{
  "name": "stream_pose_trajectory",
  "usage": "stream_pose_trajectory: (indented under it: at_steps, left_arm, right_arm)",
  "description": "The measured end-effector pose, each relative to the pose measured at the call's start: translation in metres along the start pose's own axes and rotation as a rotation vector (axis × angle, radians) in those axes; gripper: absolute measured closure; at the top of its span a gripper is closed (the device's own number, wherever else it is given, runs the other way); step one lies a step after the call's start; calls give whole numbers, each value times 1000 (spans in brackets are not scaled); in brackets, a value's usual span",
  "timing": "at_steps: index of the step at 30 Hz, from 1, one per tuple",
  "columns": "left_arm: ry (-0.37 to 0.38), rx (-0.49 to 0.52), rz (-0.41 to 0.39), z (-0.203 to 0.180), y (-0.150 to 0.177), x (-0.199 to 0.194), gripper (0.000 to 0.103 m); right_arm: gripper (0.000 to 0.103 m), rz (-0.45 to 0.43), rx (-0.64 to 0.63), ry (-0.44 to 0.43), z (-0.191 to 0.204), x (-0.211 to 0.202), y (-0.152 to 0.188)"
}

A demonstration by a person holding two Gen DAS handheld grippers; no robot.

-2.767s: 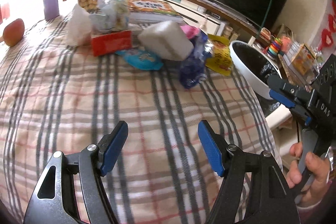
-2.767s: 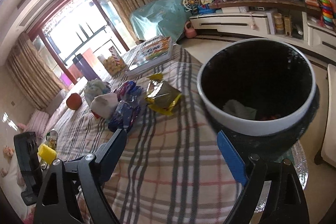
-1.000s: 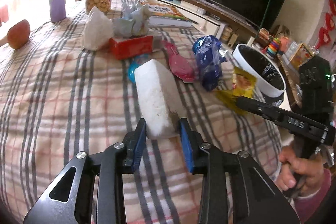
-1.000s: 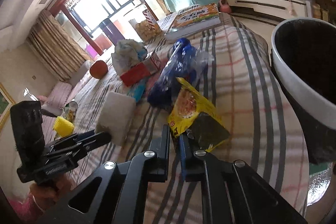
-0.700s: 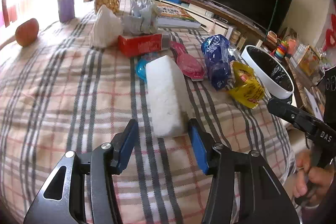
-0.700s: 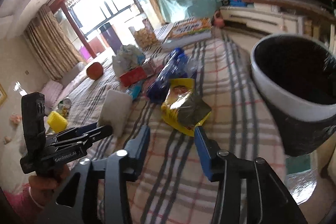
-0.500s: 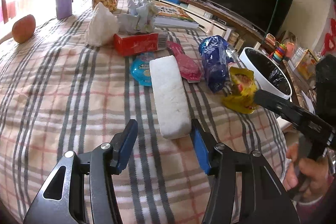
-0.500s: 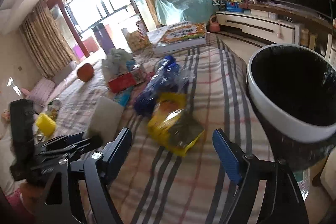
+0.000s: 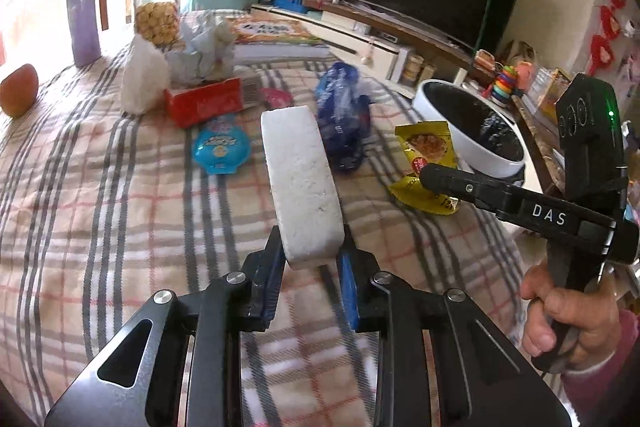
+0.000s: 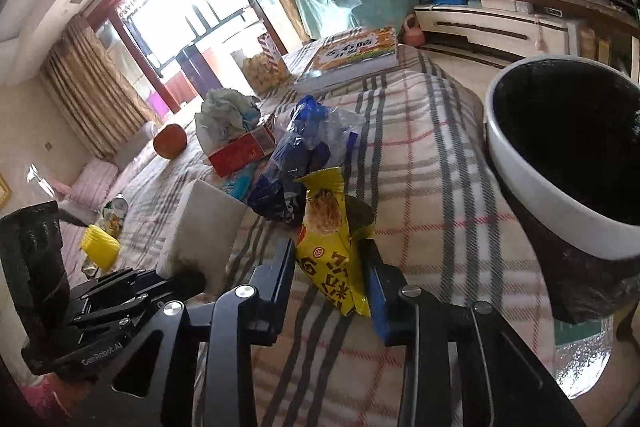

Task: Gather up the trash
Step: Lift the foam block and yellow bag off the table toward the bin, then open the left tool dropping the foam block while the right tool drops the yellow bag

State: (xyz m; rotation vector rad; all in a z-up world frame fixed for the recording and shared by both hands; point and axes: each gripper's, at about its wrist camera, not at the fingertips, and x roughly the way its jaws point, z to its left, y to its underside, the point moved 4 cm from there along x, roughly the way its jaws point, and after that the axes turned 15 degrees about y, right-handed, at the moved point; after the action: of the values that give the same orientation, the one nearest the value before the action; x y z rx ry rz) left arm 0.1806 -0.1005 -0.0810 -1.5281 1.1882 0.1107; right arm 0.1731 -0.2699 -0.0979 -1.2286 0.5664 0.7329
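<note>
My left gripper (image 9: 310, 267) has its jaws closing, and the blue pads press on the near end of a white foam block (image 9: 300, 179). The block tilts up off the checked blanket (image 9: 120, 211). My right gripper (image 10: 330, 271) is closing too, with a yellow snack wrapper (image 10: 328, 239) squeezed upright between its pads. Just right of that wrapper stands the white-rimmed bin (image 10: 520, 179) with a black liner. From the left wrist view the right gripper (image 9: 428, 177) lies over the yellow wrapper (image 9: 426, 147), in front of the bin (image 9: 440, 115).
A blue plastic bag (image 9: 344, 123), a round blue packet (image 9: 220, 151), a pink wrapper (image 9: 276, 97) and a red tissue box (image 9: 204, 103) lie beyond the block. Farther back are a white bag (image 9: 144, 79), a snack jar (image 9: 156, 15), a book (image 9: 272, 35) and an orange fruit (image 9: 18, 91).
Both pairs of jaws stood open around their items half a second ago and have now closed in. The block's near end has lifted, and the wrapper has crumpled upright.
</note>
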Motion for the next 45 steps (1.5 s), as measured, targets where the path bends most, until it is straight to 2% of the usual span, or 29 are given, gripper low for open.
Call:
stream_pose_trajectory:
  at_steps: [9, 23, 33, 45]
  left_arm:
    - [70, 68, 21, -37, -6, 8, 79]
    - [160, 161, 72, -98, -16, 39, 79]
    - [176, 201, 85, -121, -42, 68, 79]
    - [200, 228, 110, -146, -70, 104, 79]
  right_arm:
    - [69, -36, 54, 7, -26, -30, 1]
    - [69, -89, 135, 75, -80, -61, -6]
    - [69, -105, 181, 132, -120, -66, -14]
    - [69, -116, 209, 184, -159, -64, -40]
